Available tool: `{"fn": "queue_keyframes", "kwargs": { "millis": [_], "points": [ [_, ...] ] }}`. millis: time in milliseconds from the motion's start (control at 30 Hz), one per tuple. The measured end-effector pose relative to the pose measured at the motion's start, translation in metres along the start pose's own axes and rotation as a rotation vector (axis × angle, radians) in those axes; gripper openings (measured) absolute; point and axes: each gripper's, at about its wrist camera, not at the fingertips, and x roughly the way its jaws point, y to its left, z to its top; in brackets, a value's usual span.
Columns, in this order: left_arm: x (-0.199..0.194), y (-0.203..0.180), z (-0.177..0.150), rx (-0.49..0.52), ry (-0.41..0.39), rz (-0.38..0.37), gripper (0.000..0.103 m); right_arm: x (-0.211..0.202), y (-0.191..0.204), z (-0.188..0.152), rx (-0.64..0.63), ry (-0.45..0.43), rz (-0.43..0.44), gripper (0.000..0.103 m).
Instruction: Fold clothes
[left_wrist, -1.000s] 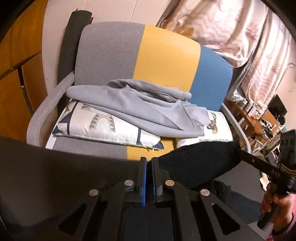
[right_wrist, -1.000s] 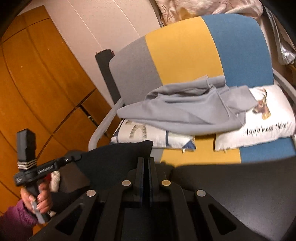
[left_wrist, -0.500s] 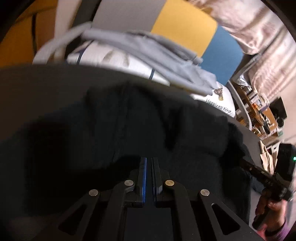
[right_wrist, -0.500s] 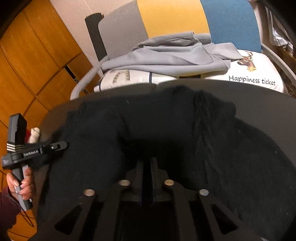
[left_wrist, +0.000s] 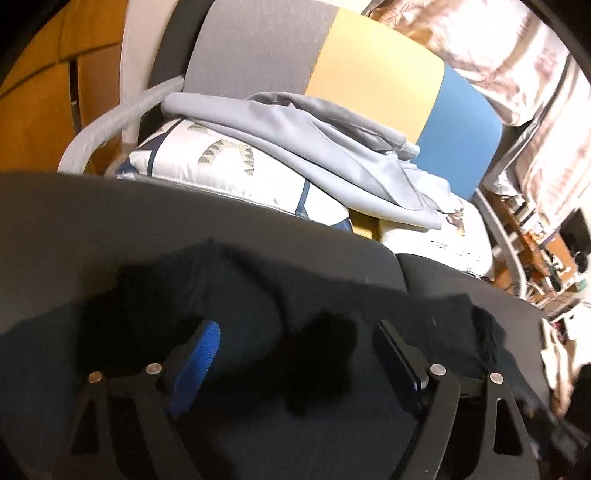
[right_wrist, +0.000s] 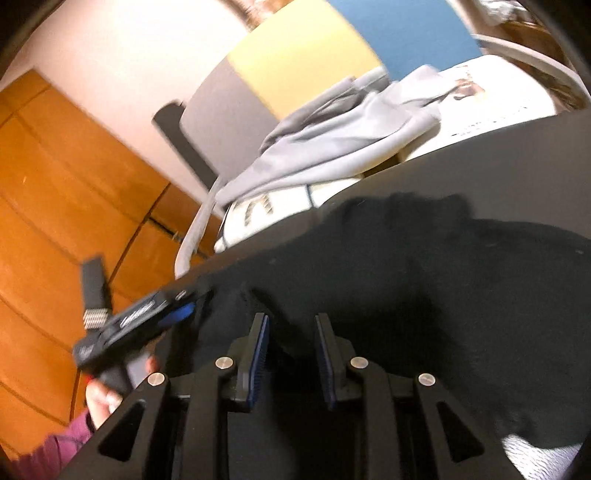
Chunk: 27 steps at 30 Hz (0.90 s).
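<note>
Black knit garment (left_wrist: 332, 314) now lies spread on the dark grey table (left_wrist: 110, 221) in the near part of both views. A second ago it was held up off the table with both grippers pinched shut on its edge; half a second ago it was coming down, still clamped. Now the left gripper (left_wrist: 295, 347) has its jaws wide apart over the cloth and holds nothing, and the right gripper (right_wrist: 290, 343) has its jaws parted too, a narrower gap, with the fabric lying loose under them. So the lay-down step looks finished and the garment released; I judge the next thing is to take a new hold on an edge or sleeve for the first fold.

The black cloth is fuzzy and matt, probably a sweater, with a frayed-looking outline and soft humps and wrinkles, not yet flat. The table is smooth and hard. Far behind it stands a chair (left_wrist: 369, 74) with a padded back in grey, yellow and blue panels. On its seat lie printed cushions (left_wrist: 229, 173), glossy and plump, and across them a smooth, thin grey garment (left_wrist: 314, 147), loosely draped. Orange wooden panelling (right_wrist: 55, 184) fills the left.
</note>
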Motion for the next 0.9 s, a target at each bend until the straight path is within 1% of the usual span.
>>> {"fn": "queue_keyframes", "kwargs": {
  "millis": [67, 100, 133, 200, 233, 267, 333, 367, 433, 500, 567, 633, 667, 733, 800, 833, 867, 900],
  "points": [
    [0.011, -0.008, -0.003, 0.042, 0.042, -0.022, 0.067, 0.009, 0.009, -0.009, -0.067, 0.078, 0.02, 0.025],
    [0.012, -0.012, -0.008, 0.081, 0.065, -0.047, 0.049, 0.011, 0.013, -0.015, -0.112, 0.117, 0.013, 0.025],
    [0.01, -0.015, -0.014, 0.13, 0.07, -0.057, 0.046, 0.013, 0.018, -0.022, -0.158, 0.153, 0.003, 0.025],
    [-0.006, -0.015, -0.032, 0.224, 0.05, -0.074, 0.046, 0.013, 0.025, -0.037, -0.255, 0.202, -0.051, 0.026],
    [-0.015, -0.014, -0.041, 0.267, 0.039, -0.084, 0.047, 0.007, 0.03, -0.046, -0.309, 0.19, -0.069, 0.026],
    [-0.022, -0.013, -0.051, 0.306, 0.031, -0.082, 0.048, 0.003, 0.032, -0.05, -0.321, 0.185, -0.09, 0.026],
    [-0.034, -0.006, -0.07, 0.362, 0.033, -0.047, 0.049, -0.006, 0.034, -0.06, -0.34, 0.17, -0.131, 0.026],
    [-0.039, -0.002, -0.078, 0.379, 0.038, -0.028, 0.05, -0.012, 0.032, -0.061, -0.311, 0.142, -0.136, 0.026],
    [-0.045, 0.015, -0.085, 0.347, 0.057, -0.008, 0.052, -0.025, 0.028, -0.063, -0.253, 0.086, -0.144, 0.026],
    [-0.046, 0.03, -0.085, 0.263, 0.071, -0.015, 0.054, -0.031, 0.018, -0.056, -0.166, 0.047, -0.127, 0.028],
    [-0.041, 0.037, -0.078, 0.156, 0.084, -0.038, 0.062, -0.029, 0.008, -0.048, -0.086, 0.034, -0.127, 0.028],
    [-0.036, 0.044, -0.07, 0.048, 0.097, -0.061, 0.077, -0.02, 0.001, -0.038, -0.02, 0.039, -0.116, 0.028],
    [-0.033, 0.044, -0.067, 0.013, 0.1, -0.06, 0.079, -0.015, -0.003, -0.034, 0.012, 0.043, -0.104, 0.028],
    [-0.024, 0.03, -0.061, 0.017, 0.11, -0.02, 0.087, -0.001, -0.01, -0.025, 0.064, 0.069, -0.069, 0.029],
    [-0.015, 0.015, -0.057, 0.037, 0.123, 0.022, 0.092, 0.008, -0.011, -0.02, 0.08, 0.074, -0.042, 0.029],
    [-0.012, 0.008, -0.058, 0.063, 0.124, 0.036, 0.092, 0.011, -0.006, -0.018, 0.056, 0.077, -0.038, 0.029],
    [-0.01, 0.0, -0.058, 0.096, 0.12, 0.044, 0.09, 0.014, -0.001, -0.018, 0.016, 0.084, -0.064, 0.024],
    [-0.009, -0.007, -0.06, 0.128, 0.115, 0.063, 0.078, 0.016, 0.004, -0.018, -0.02, 0.091, -0.089, 0.014]
  ]
}}
